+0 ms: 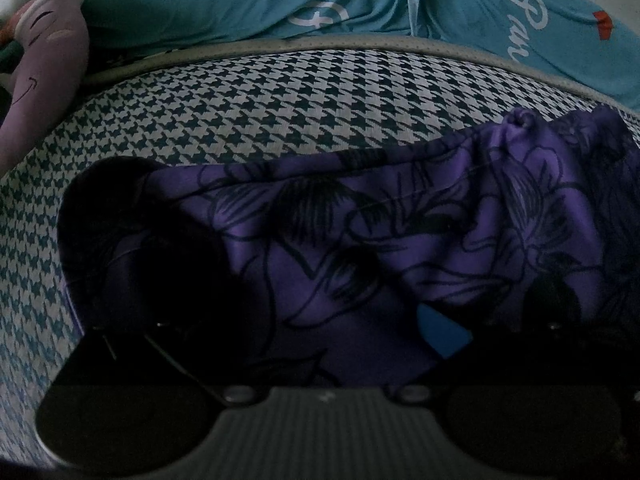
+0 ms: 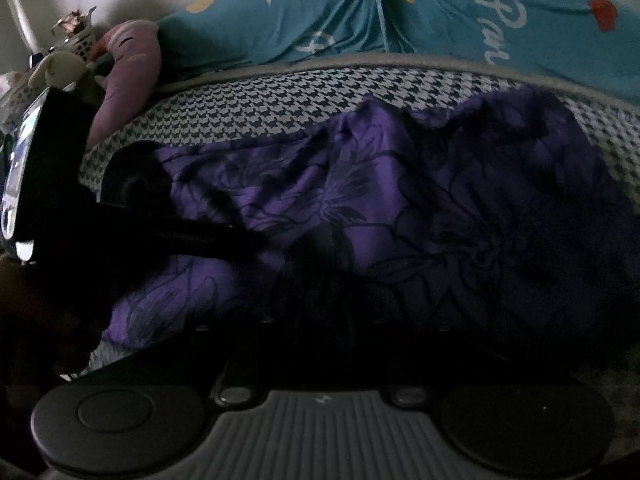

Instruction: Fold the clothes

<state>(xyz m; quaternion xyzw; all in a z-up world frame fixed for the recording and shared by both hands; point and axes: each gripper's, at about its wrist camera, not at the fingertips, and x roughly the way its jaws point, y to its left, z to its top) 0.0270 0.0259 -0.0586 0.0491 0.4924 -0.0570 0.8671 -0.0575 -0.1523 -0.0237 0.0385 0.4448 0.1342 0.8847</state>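
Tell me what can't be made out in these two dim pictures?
- Left view: the fingers are lost in shadow over the purple cloth; grip unclear.
- Right view: its fingers sit in darkness below the cloth.
- Both views: white lettering on the teal bedding is cut off by the mattress edge.

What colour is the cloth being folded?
Purple with dark flower outlines, lying on the houndstooth mat. Clearest in the left wrist view.
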